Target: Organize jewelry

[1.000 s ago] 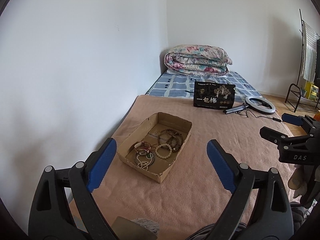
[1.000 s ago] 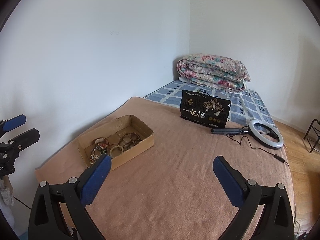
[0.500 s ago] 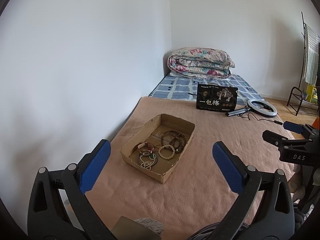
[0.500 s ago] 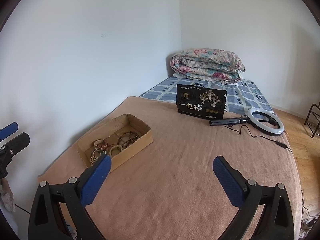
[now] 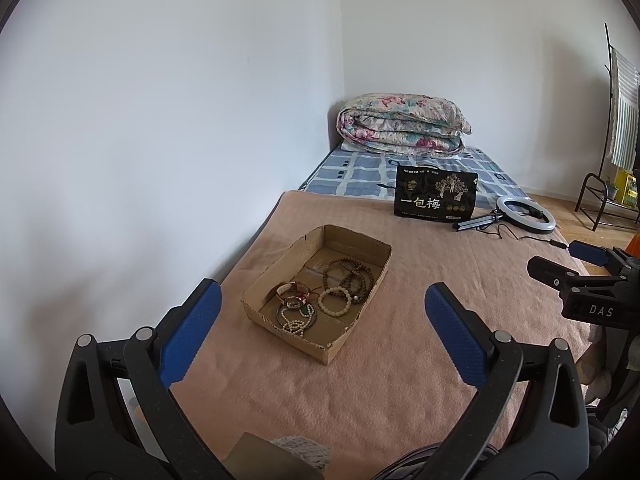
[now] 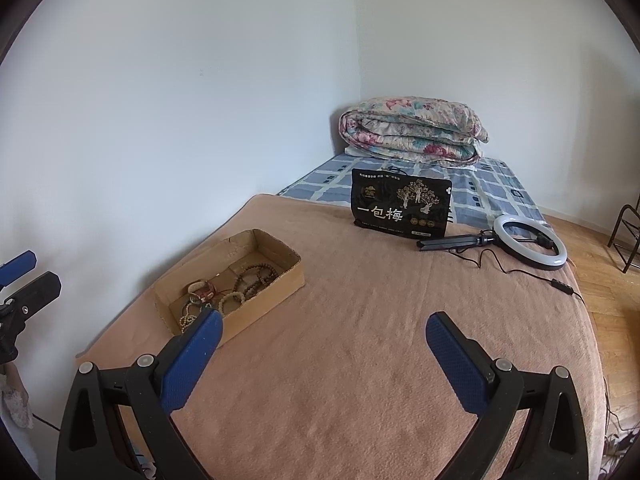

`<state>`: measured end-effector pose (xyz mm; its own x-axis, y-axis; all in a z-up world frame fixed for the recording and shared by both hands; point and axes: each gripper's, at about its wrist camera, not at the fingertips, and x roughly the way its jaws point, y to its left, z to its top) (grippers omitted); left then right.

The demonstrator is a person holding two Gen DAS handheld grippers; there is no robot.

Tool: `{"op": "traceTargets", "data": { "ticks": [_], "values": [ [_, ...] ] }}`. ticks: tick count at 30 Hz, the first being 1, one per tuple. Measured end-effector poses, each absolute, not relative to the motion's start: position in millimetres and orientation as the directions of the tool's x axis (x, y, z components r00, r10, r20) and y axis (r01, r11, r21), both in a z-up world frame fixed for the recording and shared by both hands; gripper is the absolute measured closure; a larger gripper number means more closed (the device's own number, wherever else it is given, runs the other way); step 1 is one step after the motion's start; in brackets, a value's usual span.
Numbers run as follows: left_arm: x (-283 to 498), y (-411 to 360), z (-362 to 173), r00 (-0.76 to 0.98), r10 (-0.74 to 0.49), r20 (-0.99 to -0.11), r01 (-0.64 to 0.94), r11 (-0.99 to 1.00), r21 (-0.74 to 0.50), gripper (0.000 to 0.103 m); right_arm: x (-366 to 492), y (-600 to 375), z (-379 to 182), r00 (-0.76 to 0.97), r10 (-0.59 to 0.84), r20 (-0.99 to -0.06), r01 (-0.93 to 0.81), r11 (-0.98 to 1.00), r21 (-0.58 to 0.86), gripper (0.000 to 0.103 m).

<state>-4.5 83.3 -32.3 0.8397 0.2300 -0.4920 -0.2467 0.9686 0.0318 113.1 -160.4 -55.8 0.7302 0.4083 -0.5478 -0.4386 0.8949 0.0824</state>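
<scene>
Presently, the left hand-held gripper is held with its jaws wide apart and nothing between them, and the cardboard tray of bracelets lies on the bed's pink blanket, just ahead of it, its long axis running away and rightward. Further right, the right hand-held gripper is likewise spread and unloaded; from there the tray is seen ahead-left, so the left is judged nearer.

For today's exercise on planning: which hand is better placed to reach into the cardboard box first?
Probably left: its open tongs face the box straight ahead; the right tongs see it off to one side.
</scene>
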Motion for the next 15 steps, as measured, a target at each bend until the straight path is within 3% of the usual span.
{"op": "traceTargets", "data": {
  "ticks": [15],
  "values": [
    [-4.6, 83.4, -33.2, 0.839, 0.230, -0.492, -0.247, 0.969, 0.032, 0.000, 111.3, -162.1, -57.0, 0.730, 0.409, -0.547, -0.431, 0.897, 0.095, 0.000]
  ]
}}
